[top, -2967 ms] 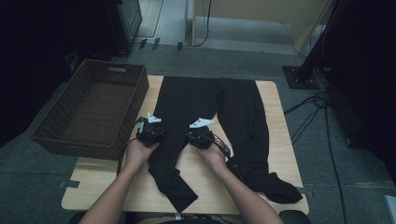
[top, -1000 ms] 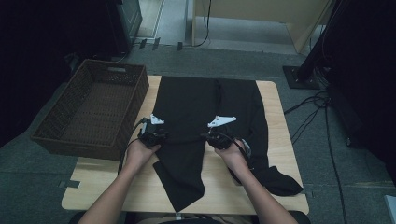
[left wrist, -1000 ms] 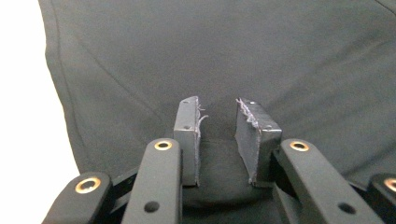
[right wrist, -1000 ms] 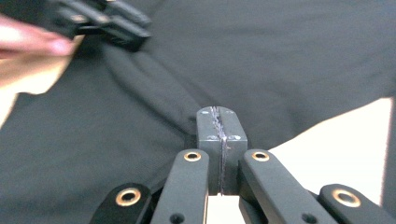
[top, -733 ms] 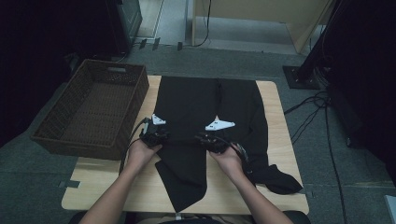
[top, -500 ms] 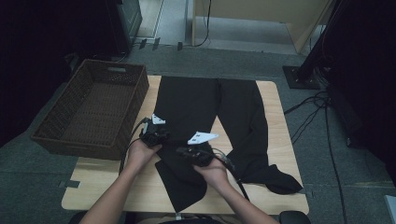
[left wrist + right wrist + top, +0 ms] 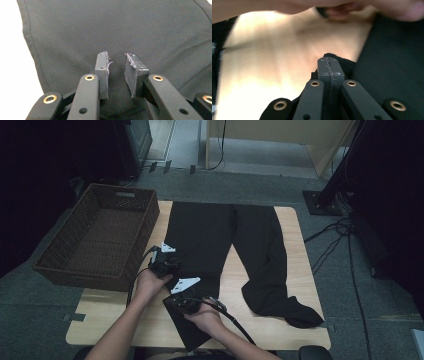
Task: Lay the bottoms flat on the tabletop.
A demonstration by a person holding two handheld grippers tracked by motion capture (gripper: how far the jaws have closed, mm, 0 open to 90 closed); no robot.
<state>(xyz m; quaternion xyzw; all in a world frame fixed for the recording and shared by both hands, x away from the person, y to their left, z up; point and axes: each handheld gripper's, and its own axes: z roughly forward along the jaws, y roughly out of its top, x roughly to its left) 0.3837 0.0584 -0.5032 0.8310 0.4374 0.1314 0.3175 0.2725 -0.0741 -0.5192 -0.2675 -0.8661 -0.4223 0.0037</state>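
Here a pair of black trousers point(image 7: 220, 237) lies flat on the wooden table point(image 7: 295, 270), waistband at the twelve o'clock edge and both legs running down toward six o'clock. The leg on the person's right ends in a crumpled heap near the table's four o'clock corner; the other leg reaches the near edge around six o'clock. A dark wicker basket point(image 7: 100, 240) sits at nine o'clock, its corner overhanging the table beside the trousers.

The left gripper point(image 7: 164, 265) rests on the outer edge of the left trouser leg, at about nine o'clock of the garment. In the left gripper view its pads point(image 7: 102, 72) stand parted with a narrow gap, black cloth lying beneath them and nothing pinched between.

The right gripper point(image 7: 181, 301) sits at about five o'clock from the left one, just beside it, over the lower part of the same leg. In the right gripper view its jaws are clenched tight together, a small fold of the black cloth point(image 7: 332, 56) bunched at their tips, with pale tabletop beyond.
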